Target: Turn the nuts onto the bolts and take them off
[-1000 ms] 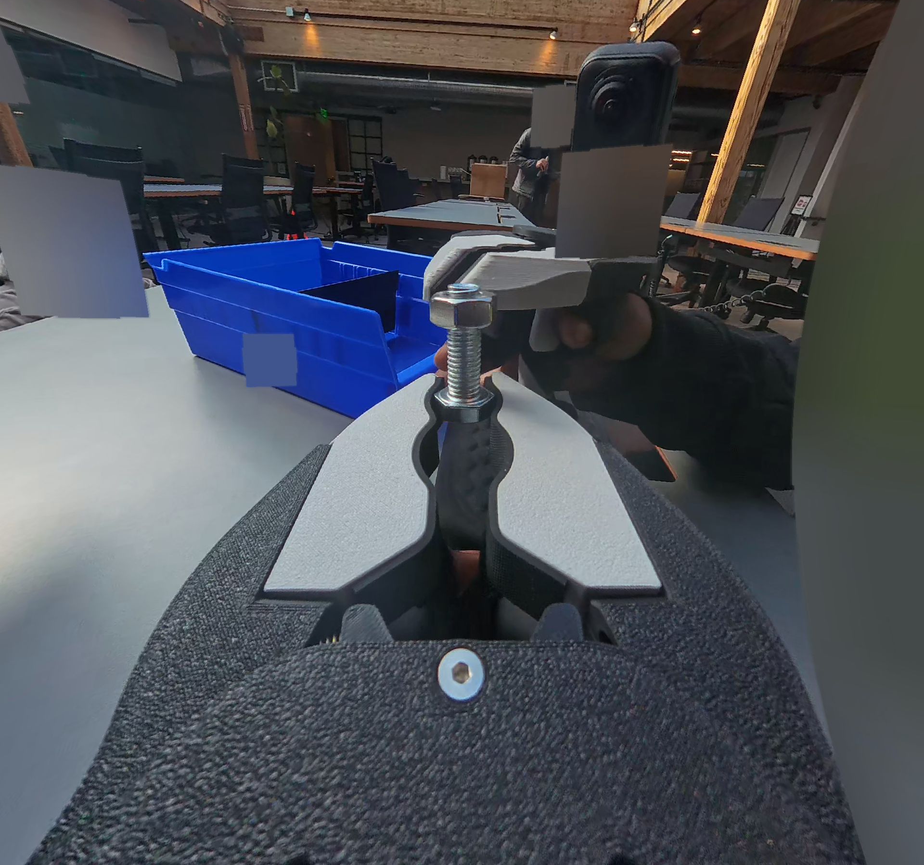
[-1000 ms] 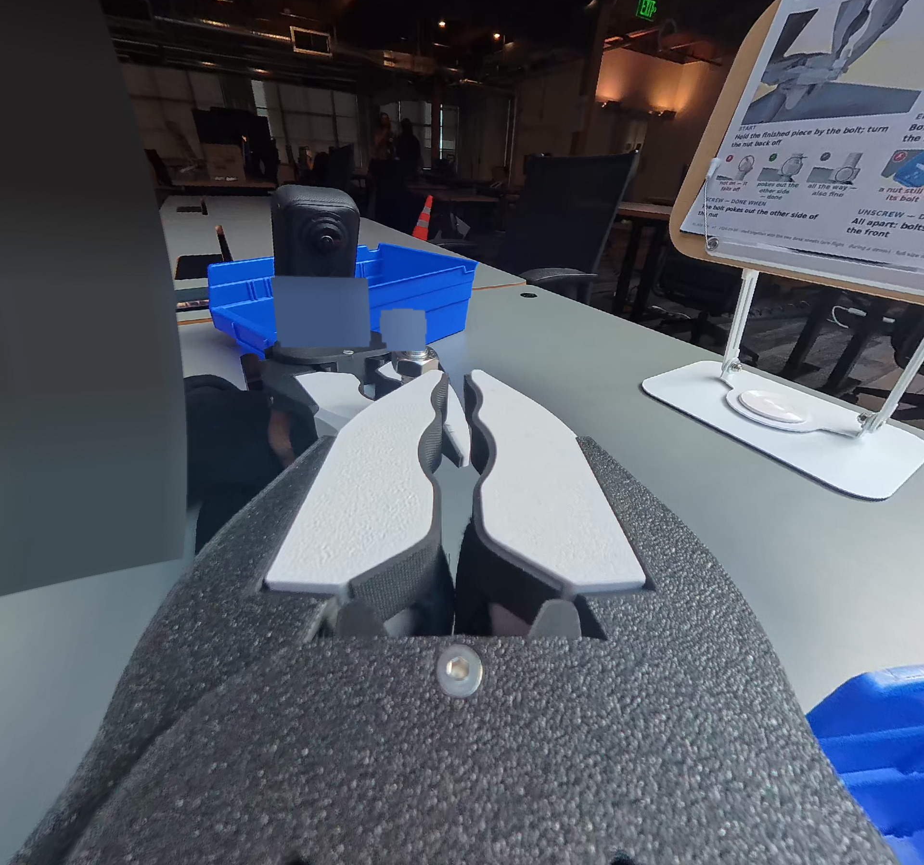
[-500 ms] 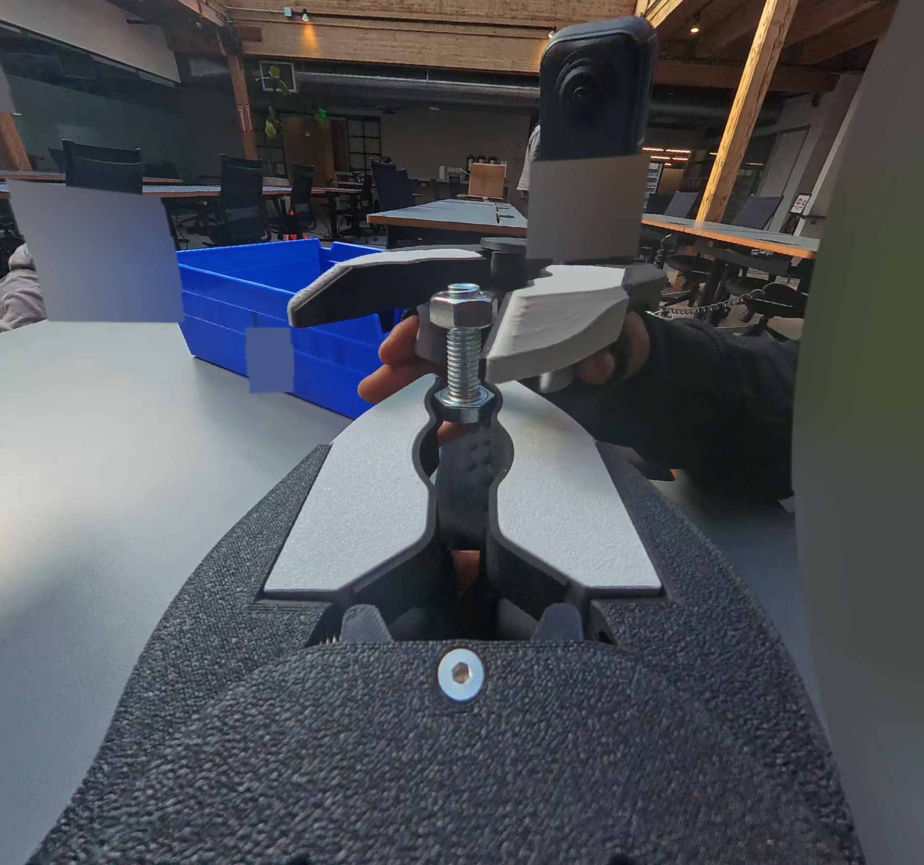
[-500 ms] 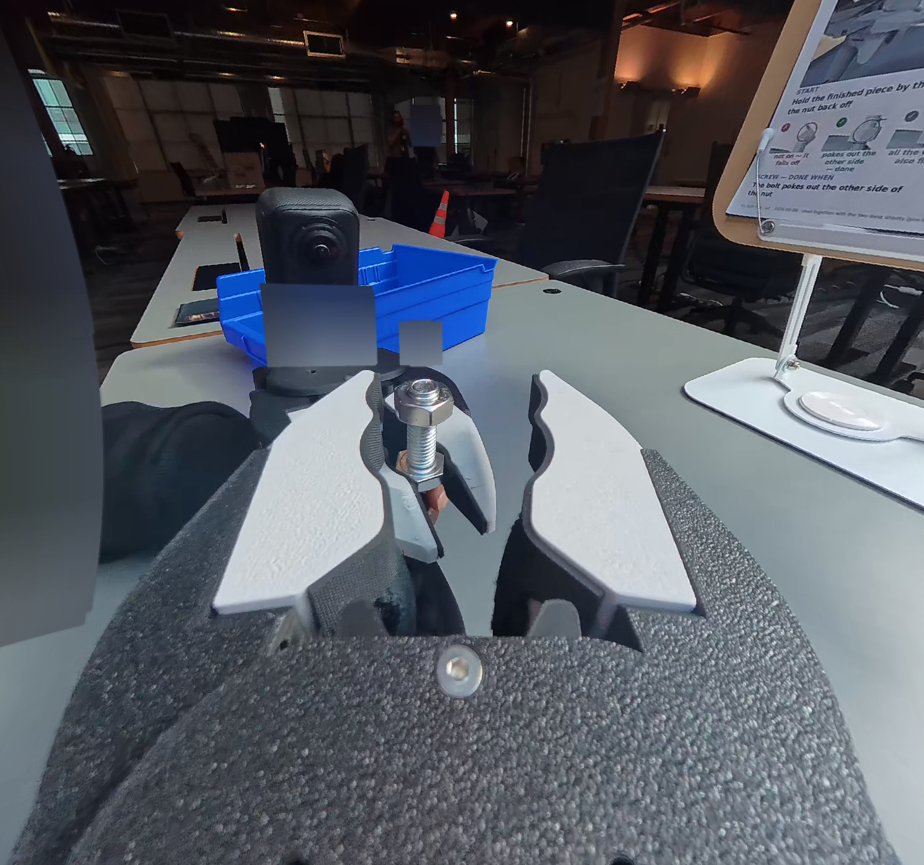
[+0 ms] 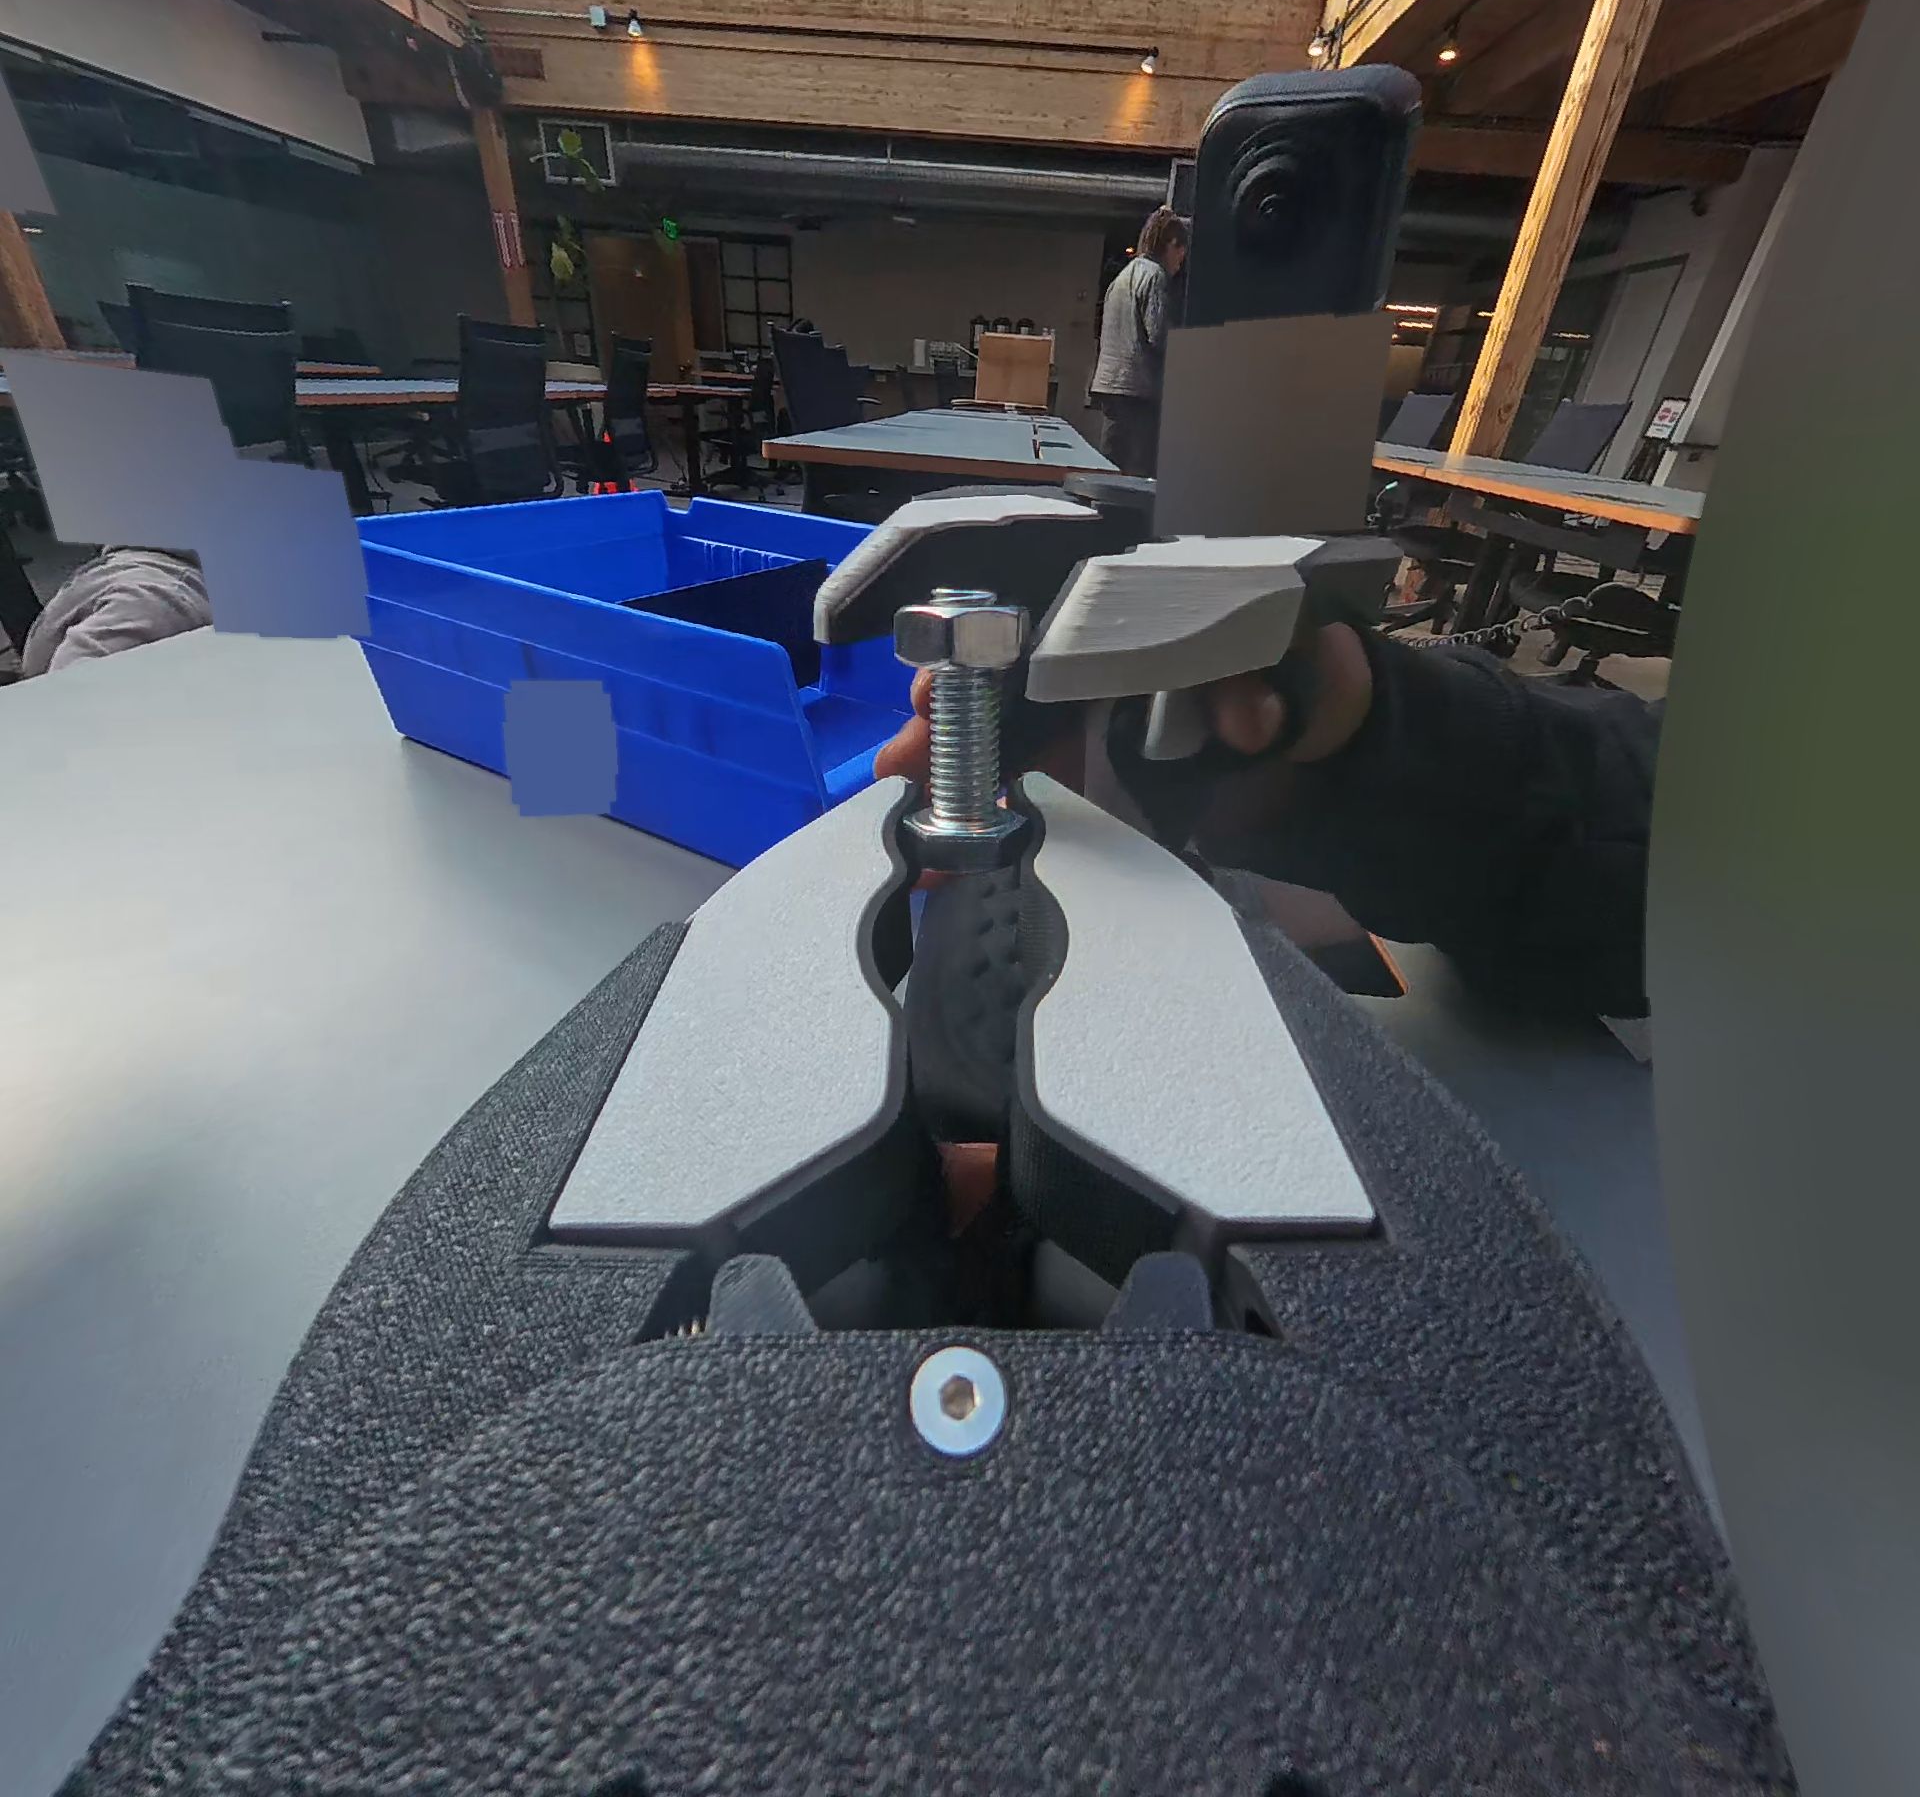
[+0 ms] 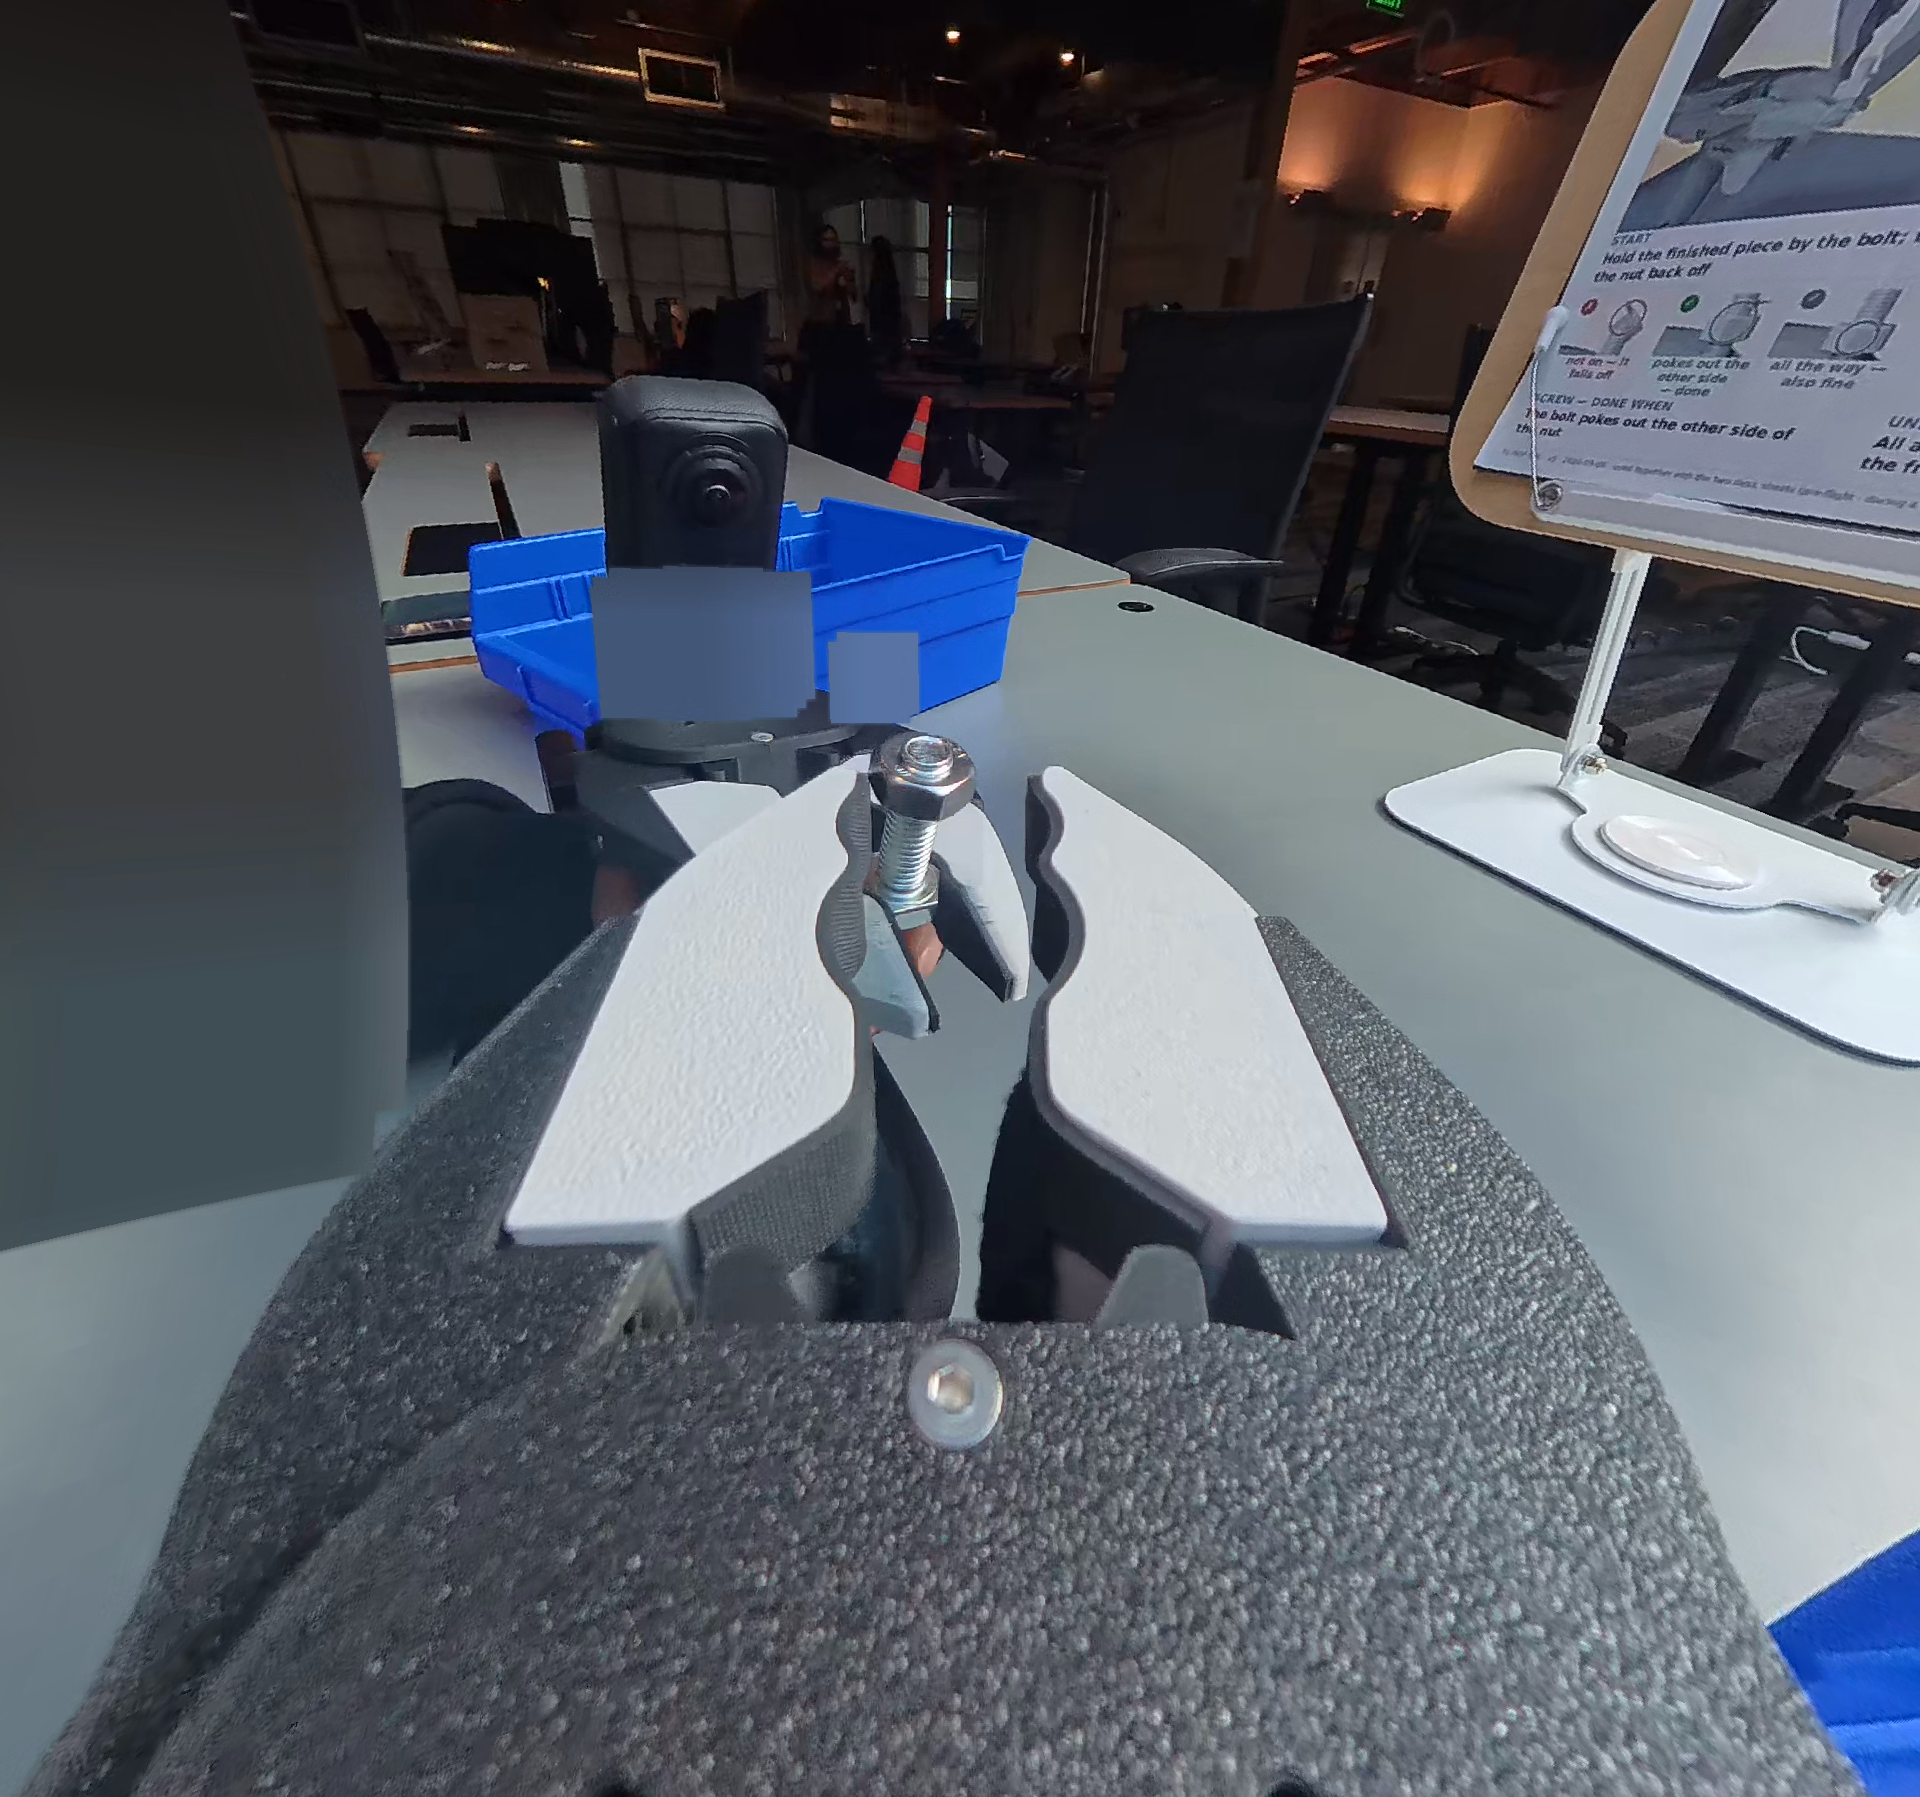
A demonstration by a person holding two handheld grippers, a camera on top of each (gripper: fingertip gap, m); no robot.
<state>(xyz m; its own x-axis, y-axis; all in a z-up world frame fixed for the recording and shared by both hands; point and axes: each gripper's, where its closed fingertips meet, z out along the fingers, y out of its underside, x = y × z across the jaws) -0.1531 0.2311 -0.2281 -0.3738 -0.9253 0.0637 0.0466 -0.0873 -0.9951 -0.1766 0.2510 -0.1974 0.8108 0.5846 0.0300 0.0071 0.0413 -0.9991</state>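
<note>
A silver bolt stands upright with its hex head down. My left gripper is shut on that head. A silver nut sits at the top of the thread. My right gripper comes in from the right at nut height, open, with one finger on each side of the nut. In the right wrist view the nut and bolt sit between the parted fingertips of my right gripper, close to the left finger. The left gripper shows beneath, clamped on the bolt head.
A blue bin stands on the grey table behind the bolt; it also shows in the right wrist view. An instruction board on a white stand is at the right. Another blue bin corner is at the lower right. Left and right tips are no more than a few centimetres apart.
The right gripper was shut at the nut a second ago, opened wide and swung round, and now its fingers have narrowed around the nut. The left gripper and bolt have held still.
</note>
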